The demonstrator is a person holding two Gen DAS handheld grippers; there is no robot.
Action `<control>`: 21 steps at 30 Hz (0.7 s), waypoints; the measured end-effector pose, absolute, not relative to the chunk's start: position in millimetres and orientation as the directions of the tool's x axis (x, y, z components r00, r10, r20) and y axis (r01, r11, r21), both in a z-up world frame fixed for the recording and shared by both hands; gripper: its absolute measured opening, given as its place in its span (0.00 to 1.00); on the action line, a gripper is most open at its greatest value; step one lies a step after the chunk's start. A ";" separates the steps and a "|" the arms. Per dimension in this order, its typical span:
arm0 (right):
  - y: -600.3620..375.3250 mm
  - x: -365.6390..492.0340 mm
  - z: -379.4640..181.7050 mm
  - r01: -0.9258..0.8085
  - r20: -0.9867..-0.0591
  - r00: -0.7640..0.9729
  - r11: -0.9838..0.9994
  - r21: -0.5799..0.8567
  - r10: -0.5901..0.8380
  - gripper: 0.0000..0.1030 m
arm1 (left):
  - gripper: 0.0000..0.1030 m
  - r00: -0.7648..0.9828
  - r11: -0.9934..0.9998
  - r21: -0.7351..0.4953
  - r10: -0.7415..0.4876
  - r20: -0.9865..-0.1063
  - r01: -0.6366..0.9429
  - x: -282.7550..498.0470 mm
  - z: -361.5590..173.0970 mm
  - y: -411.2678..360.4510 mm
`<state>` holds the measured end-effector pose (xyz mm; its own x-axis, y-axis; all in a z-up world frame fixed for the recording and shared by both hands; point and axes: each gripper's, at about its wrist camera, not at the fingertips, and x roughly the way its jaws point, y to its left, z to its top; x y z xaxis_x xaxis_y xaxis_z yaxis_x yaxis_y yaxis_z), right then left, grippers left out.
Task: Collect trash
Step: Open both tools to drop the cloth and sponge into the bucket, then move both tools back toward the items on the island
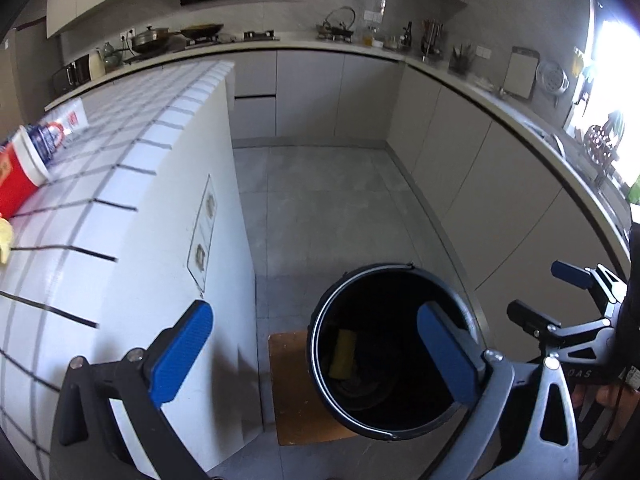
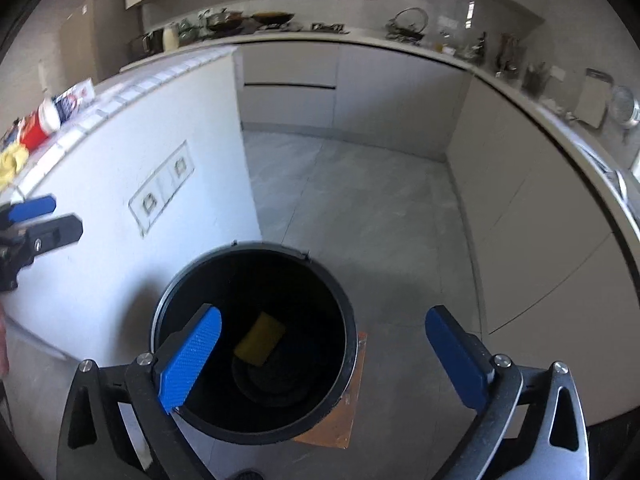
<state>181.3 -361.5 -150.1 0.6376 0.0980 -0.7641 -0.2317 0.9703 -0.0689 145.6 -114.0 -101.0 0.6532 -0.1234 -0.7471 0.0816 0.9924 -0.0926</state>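
A black round bin [image 1: 320, 320] [image 2: 352, 320] stands on the floor beside the white tiled counter [image 1: 120, 168] [image 2: 120, 92]. A yellow sponge [image 1: 342, 354] [image 2: 259, 339] lies at its bottom. My left gripper [image 1: 312, 354] is open and empty, held over the bin's left side. My right gripper [image 2: 322, 358] is open and empty above the bin; it also shows in the left wrist view [image 1: 552, 292]. On the counter lie a red and white cup [image 1: 20, 168] [image 2: 38, 126], a blue and white wrapper [image 1: 60, 128] [image 2: 74, 98] and something yellow [image 1: 5, 240] [image 2: 10, 162].
A brown board [image 1: 288, 392] [image 2: 344, 420] lies under the bin on the grey floor. Grey cabinets [image 1: 480, 184] with a cluttered worktop run along the back and right. Wall sockets [image 1: 202, 232] [image 2: 162, 188] sit on the counter's side.
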 end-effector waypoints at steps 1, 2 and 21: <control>-360.7 180.6 -143.8 -0.213 -0.756 0.649 0.974 -0.072 0.086 1.00 | 1.00 0.657 0.993 -0.087 -0.118 -0.744 0.080 149.1 -98.9 -115.6; -359.3 179.8 -137.2 -0.197 -0.748 0.659 0.978 -0.072 0.078 1.00 | 1.00 0.666 0.994 -0.080 -0.111 -0.737 0.076 147.1 -93.0 -114.3; -274.7 130.4 -34.8 -0.140 -0.676 0.728 0.990 0.014 0.113 1.00 | 1.00 0.753 0.997 -0.071 -0.052 -0.656 0.007 104.7 -22.3 -42.2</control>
<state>130.4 -274.7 -34.8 0.7283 0.1127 -0.6759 -0.1400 0.9900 0.0142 104.7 -42.2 -22.3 0.7531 -0.0522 -0.6558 0.0075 0.9975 -0.0708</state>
